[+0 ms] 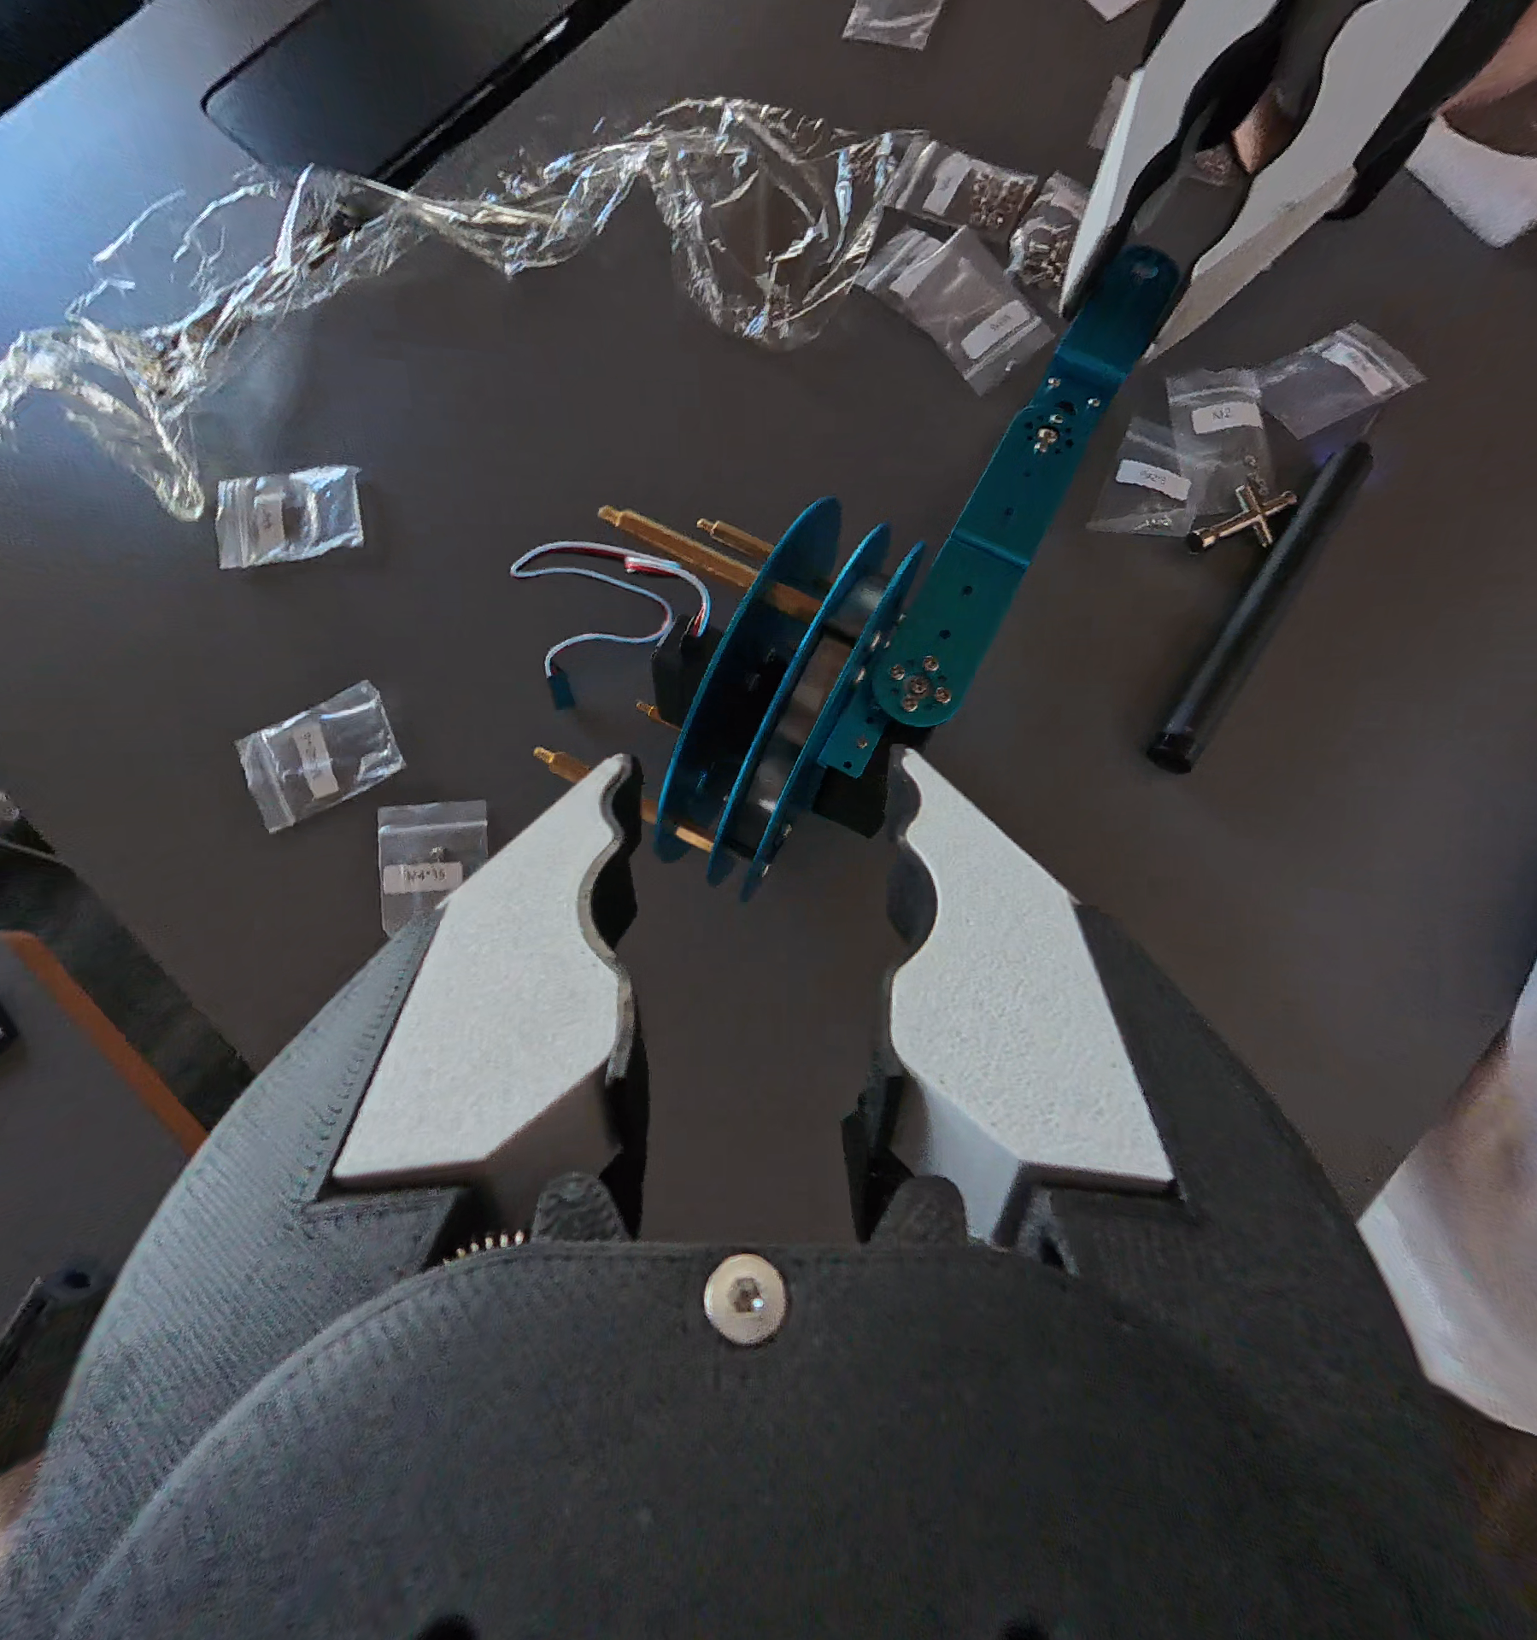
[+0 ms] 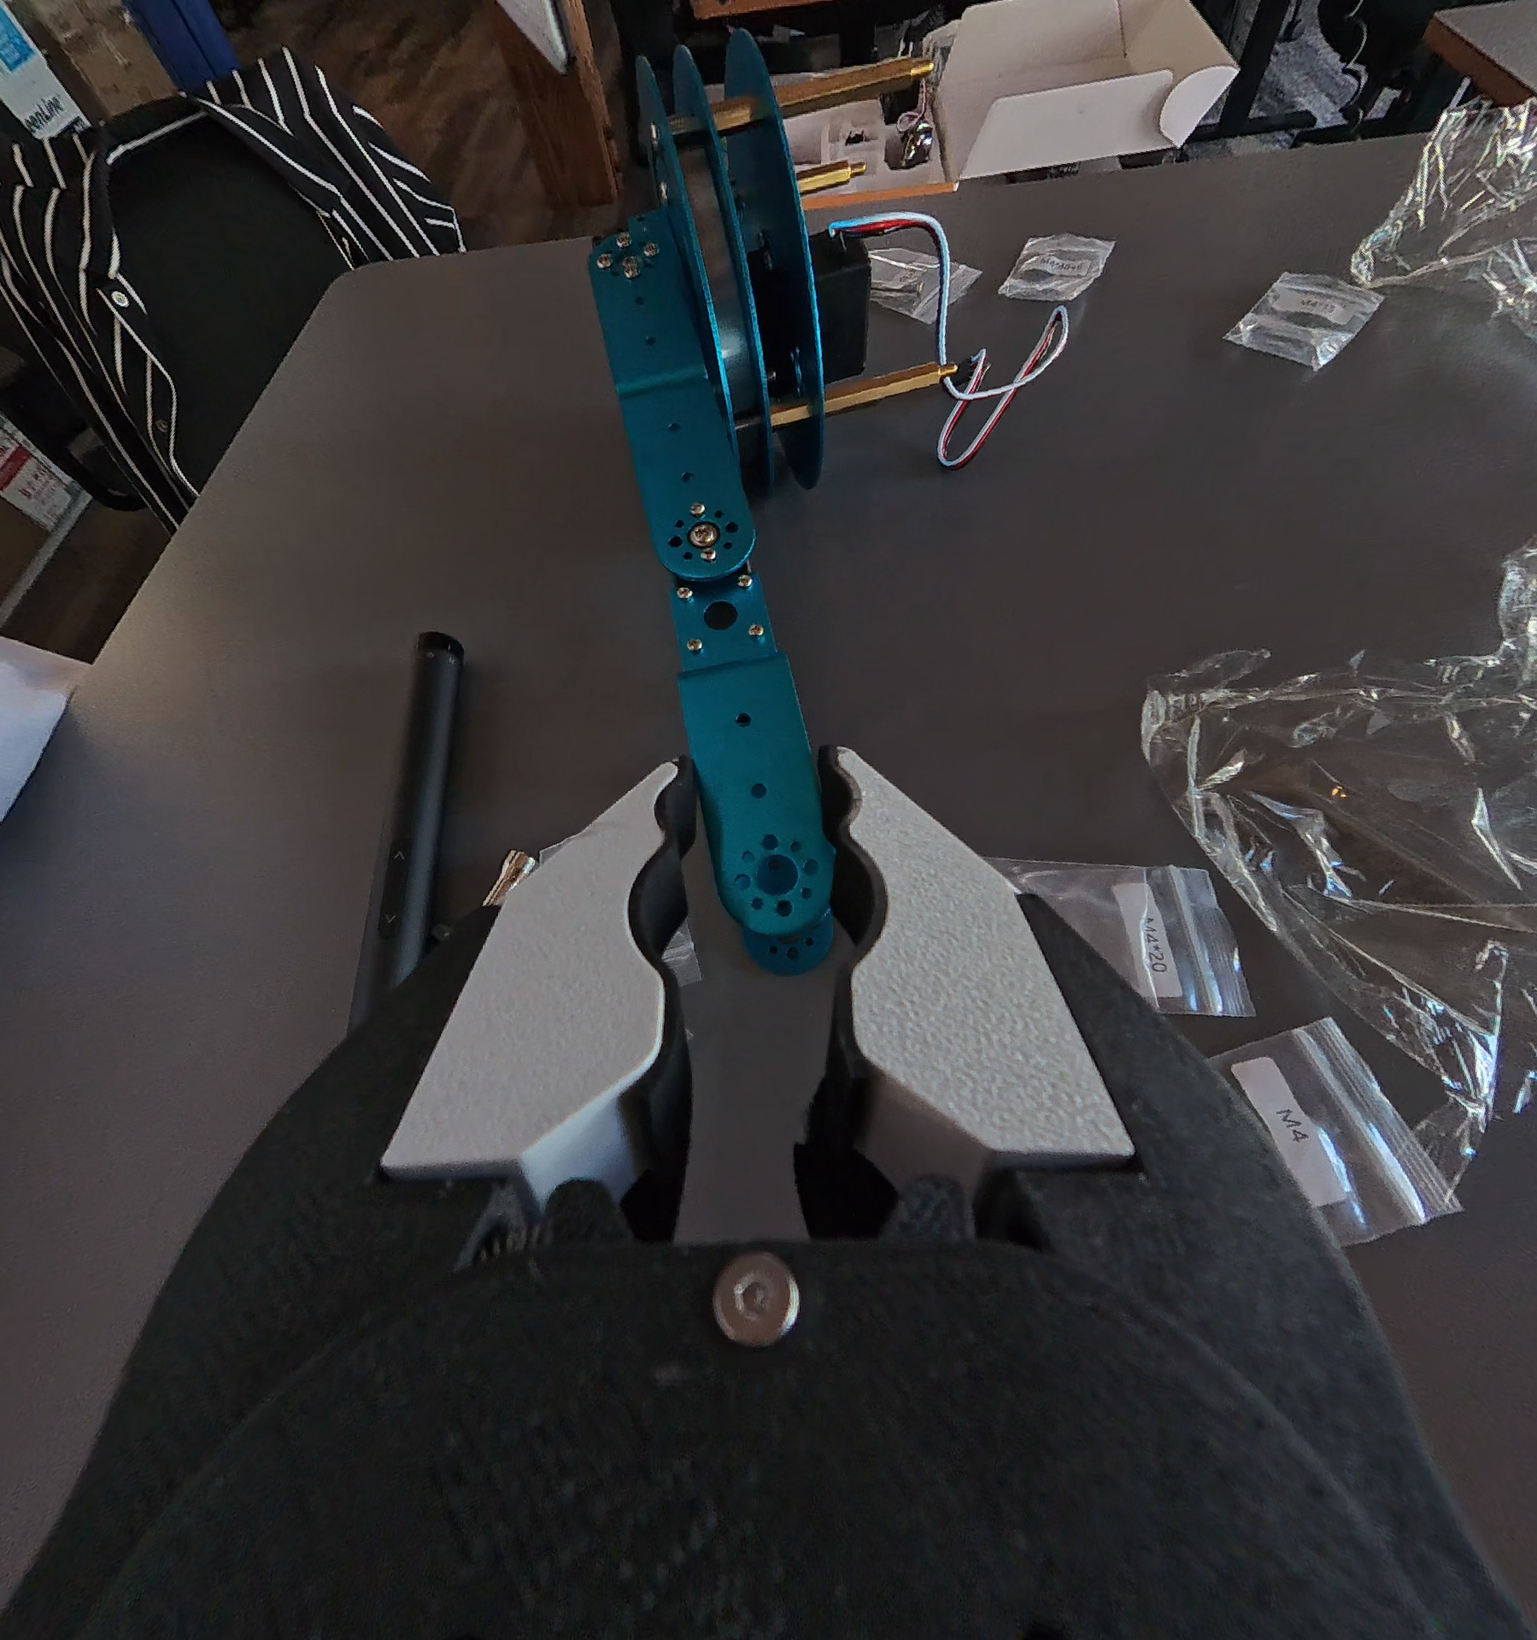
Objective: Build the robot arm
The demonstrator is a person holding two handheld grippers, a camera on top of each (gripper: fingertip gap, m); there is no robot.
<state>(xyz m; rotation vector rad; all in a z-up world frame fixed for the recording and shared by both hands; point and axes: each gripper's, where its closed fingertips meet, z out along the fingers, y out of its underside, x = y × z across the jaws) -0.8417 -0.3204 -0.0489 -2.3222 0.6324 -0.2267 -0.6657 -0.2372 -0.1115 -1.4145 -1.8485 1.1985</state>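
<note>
A blue metal assembly lies on the dark grey table (image 1: 480,426). It has three round discs (image 1: 782,701) joined by brass standoffs (image 1: 685,550), a black servo with red and white wires (image 1: 605,577), and a jointed blue arm (image 1: 1004,497). My left gripper (image 1: 764,781) is open, and its tips flank the near edge of the discs. My right gripper (image 2: 757,772) is shut on the free end of the blue arm (image 2: 756,799), with the discs (image 2: 747,266) beyond it. The right gripper also shows in the left wrist view (image 1: 1120,302).
Crumpled clear plastic wrap (image 1: 480,204) (image 2: 1368,799) and several small zip bags (image 1: 290,515) (image 2: 1182,941) are scattered about. A black rod (image 1: 1262,603) (image 2: 432,754) and a cross-shaped wrench (image 1: 1253,515) lie beside the arm. A white box (image 2: 1084,89) and a striped garment (image 2: 125,222) are beyond the table edge. The grippers' ends are close to 20 centimetres from one another. The cross-shaped wrench (image 1: 1253,515) is about 9 centimetres from my right fingertips and 25 centimetres from my left.
</note>
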